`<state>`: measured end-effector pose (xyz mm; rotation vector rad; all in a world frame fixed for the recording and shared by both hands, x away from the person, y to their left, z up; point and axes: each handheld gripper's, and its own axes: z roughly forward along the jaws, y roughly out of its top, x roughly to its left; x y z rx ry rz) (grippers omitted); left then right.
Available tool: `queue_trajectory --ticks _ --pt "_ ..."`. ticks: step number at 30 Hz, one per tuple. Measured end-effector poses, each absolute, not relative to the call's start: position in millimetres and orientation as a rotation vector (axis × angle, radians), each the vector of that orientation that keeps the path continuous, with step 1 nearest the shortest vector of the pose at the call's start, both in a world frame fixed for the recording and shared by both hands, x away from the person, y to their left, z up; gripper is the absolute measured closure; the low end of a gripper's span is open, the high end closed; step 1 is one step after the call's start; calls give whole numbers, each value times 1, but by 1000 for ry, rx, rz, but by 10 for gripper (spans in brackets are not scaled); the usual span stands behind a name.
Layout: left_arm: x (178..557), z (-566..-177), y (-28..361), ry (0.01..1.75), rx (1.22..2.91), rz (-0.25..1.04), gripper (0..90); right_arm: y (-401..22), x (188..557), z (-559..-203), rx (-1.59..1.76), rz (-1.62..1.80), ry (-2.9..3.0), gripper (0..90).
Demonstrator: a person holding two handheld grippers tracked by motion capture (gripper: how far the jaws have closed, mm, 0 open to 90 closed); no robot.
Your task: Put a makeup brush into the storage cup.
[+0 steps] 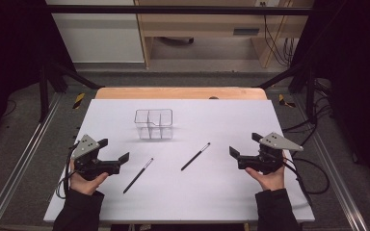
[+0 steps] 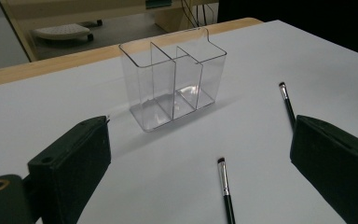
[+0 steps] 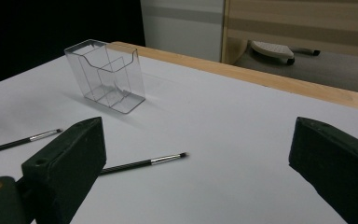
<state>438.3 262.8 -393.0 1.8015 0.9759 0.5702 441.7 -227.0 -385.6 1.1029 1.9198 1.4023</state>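
Observation:
A clear plastic organiser point(image 1: 154, 123) with several compartments stands upright and empty near the middle of the white table top point(image 1: 231, 118). Two thin black makeup brushes lie flat in front of it: one brush point(image 1: 138, 175) to the left, the other brush point(image 1: 195, 156) to the right. My left gripper point(image 1: 113, 150) rests at the left, open and empty, jaws pointing right. My right gripper point(image 1: 246, 144) sits at the right, open and empty, jaws pointing left. From the left gripper view, the organiser point(image 2: 173, 77) and both brushes point(image 2: 225, 188) point(image 2: 287, 102) lie ahead. The right gripper view shows the organiser point(image 3: 106, 75) and the nearer brush point(image 3: 144, 163).
The white sheet covers a wooden table whose far edge point(image 1: 180, 93) shows behind it. Black frame bars point(image 1: 173, 9) and cables point(image 1: 313, 125) surround the table. Wooden furniture point(image 1: 207, 24) stands beyond on the floor.

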Motion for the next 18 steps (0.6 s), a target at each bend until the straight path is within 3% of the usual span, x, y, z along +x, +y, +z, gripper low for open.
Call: queue_trajectory --ticks 18 --pt "442 -408 248 980 1911 512 56 -224 441 -390 1109 1392 1940 46"
